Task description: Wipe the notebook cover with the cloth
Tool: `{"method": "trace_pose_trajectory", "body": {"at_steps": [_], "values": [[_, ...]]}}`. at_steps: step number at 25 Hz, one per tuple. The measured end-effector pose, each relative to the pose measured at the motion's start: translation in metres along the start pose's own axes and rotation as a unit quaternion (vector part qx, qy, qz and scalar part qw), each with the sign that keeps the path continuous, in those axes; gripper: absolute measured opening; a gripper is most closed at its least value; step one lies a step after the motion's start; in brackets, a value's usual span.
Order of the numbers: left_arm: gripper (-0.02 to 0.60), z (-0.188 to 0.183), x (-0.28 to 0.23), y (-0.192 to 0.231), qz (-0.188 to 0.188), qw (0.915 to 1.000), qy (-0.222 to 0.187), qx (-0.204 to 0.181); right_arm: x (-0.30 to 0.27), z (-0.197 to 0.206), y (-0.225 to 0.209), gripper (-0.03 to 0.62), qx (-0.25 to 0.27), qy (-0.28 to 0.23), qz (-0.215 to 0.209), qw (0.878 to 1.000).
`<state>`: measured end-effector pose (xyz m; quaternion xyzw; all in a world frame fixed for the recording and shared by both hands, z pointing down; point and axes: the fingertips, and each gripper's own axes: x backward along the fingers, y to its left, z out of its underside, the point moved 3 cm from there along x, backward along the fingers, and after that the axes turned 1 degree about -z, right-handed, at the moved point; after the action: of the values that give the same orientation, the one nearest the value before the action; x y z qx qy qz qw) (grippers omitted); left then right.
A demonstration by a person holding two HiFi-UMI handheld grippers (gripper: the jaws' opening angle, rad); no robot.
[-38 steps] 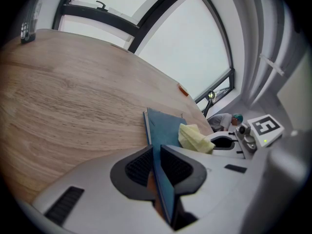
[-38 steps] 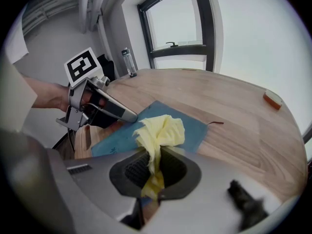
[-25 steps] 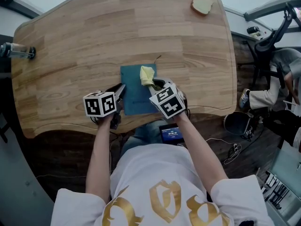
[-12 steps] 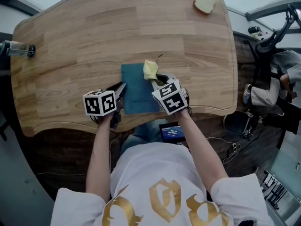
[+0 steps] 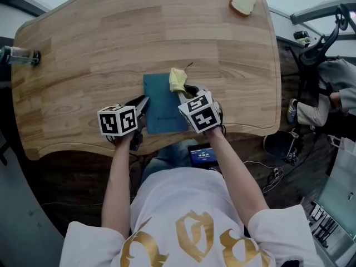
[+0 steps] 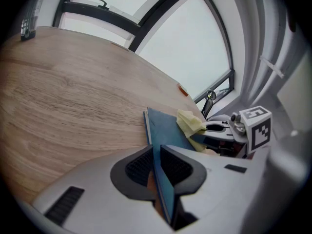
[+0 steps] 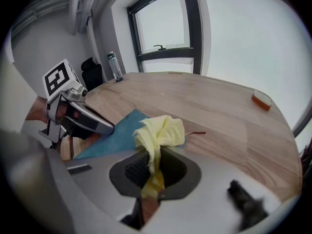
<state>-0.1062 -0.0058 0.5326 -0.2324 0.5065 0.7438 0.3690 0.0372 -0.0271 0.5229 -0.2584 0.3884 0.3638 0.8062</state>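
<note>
**Wiping the notebook, cloth at its far corner**

My left tongs [image 6: 157, 156] pinch the near left edge of the blue notebook [image 5: 162, 107] to keep it from sliding. My right tongs [image 7: 155, 164] are pressed together on the yellow cloth [image 7: 161, 129], which sits bunched on the cover at about 1 o'clock. I think the wipe is under way. I cannot tell which parts are clean, so I guess the cover toward 6 and 7 o'clock is left to do. The notebook lies close to the counter [image 5: 100, 38] edge at 6 o'clock, right by the person, so there is little room there. Toward 12 o'clock there is lots of bare wood. The bottle [image 5: 19, 56] at 10 o'clock and the yellow sponge [image 5: 242, 3] at 1 o'clock are well apart from my work.
</note>
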Motion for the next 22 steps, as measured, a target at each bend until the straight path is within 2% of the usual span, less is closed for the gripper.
{"method": "trace_pose_trajectory", "body": {"at_steps": [9,22], "values": [[0.057,0.0,0.001,-0.001,0.0,1.0,0.001,0.0,-0.007,-0.004,0.004,0.041,0.006,0.007,-0.007,1.0],[0.057,-0.001,0.001,0.0,0.001,1.0,0.001,0.0,-0.021,-0.024,0.027,0.041,0.031,0.022,-0.041,0.998]]}}
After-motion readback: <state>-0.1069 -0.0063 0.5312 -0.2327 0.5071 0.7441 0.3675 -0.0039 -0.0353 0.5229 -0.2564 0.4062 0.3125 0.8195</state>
